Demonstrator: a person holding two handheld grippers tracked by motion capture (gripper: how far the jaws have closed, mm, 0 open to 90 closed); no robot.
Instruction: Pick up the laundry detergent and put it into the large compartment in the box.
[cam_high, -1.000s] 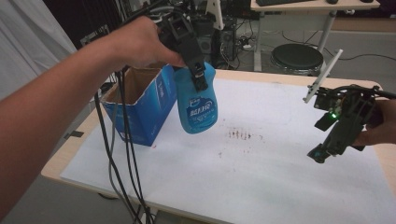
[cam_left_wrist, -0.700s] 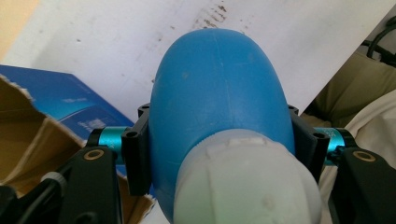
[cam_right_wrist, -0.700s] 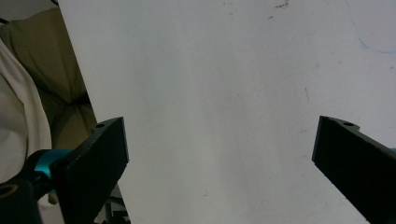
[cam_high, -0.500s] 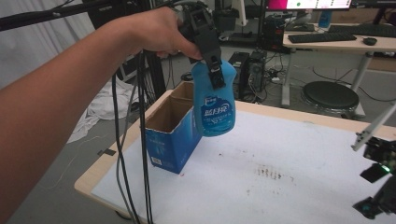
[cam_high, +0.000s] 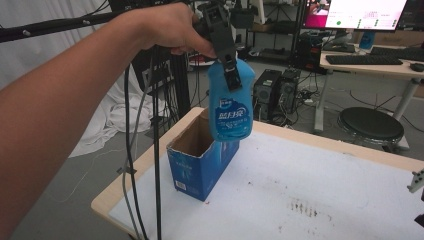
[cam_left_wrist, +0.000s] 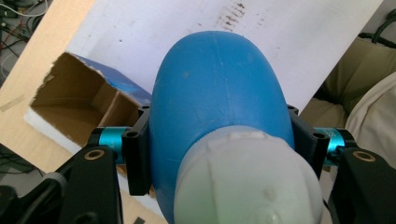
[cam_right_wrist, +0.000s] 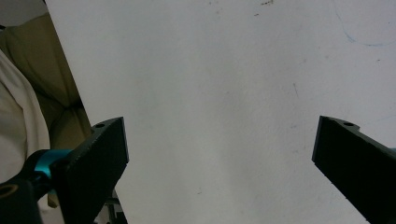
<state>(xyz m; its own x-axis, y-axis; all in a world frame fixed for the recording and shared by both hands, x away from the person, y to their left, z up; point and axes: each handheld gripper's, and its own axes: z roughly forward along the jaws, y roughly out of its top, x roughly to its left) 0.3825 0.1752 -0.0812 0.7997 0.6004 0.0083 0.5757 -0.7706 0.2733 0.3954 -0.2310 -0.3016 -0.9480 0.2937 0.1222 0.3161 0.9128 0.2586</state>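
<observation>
Blue bottle (cam_high: 230, 105) clamped in left tool (cam_high: 227, 75), hanging above open box (cam_high: 202, 160).

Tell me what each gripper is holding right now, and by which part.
The left gripper holds the blue bottle by its upper body just below the white cap, above the open box. The right gripper is open, holding nothing.

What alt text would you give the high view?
A hand holds the left claw shut on a blue detergent bottle, hanging above an open blue cardboard box at the corner of a white-topped table.
</observation>
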